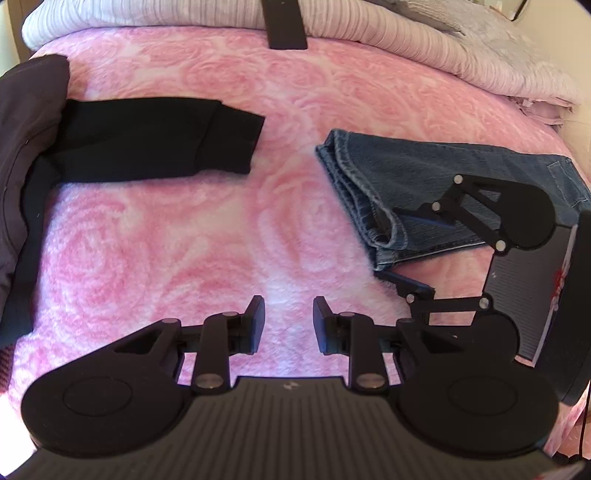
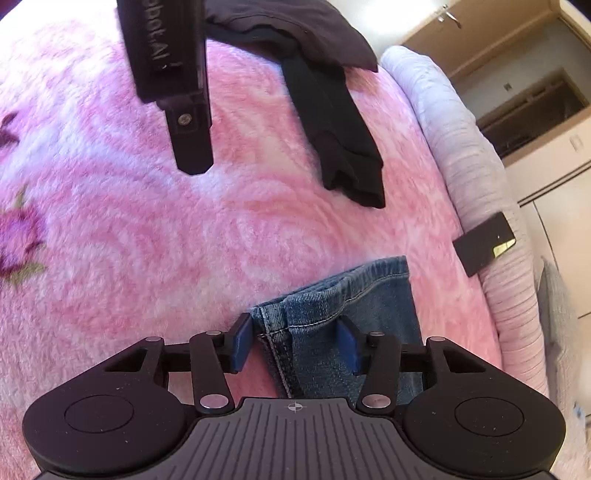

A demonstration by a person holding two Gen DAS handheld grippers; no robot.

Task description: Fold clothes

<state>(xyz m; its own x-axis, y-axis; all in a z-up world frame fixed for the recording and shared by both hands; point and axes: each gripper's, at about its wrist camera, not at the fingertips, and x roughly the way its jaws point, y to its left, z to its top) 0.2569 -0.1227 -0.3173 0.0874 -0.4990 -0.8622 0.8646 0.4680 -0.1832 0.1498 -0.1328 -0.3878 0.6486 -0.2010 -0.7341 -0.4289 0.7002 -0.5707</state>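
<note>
Folded blue jeans (image 1: 443, 177) lie on the right of a pink rose-patterned blanket (image 1: 166, 251). My right gripper (image 1: 391, 243) straddles their near hemmed end. In the right wrist view the jeans (image 2: 369, 295) run between the blue pads of that gripper (image 2: 295, 341). One pad sits at the denim's left edge, the other rests on the cloth, and the denim is not pinched. My left gripper (image 1: 289, 321) hovers over bare blanket, jaws apart with nothing between them. A black garment (image 1: 147, 140) lies flat at the left.
A dark brown garment (image 1: 22, 129) overlaps the black one at the far left. A pale striped quilt (image 1: 406, 40) is bunched along the back with a flat black object (image 1: 284, 22) on it. The left gripper's housing (image 2: 166, 66) hangs above the blanket (image 2: 110, 221).
</note>
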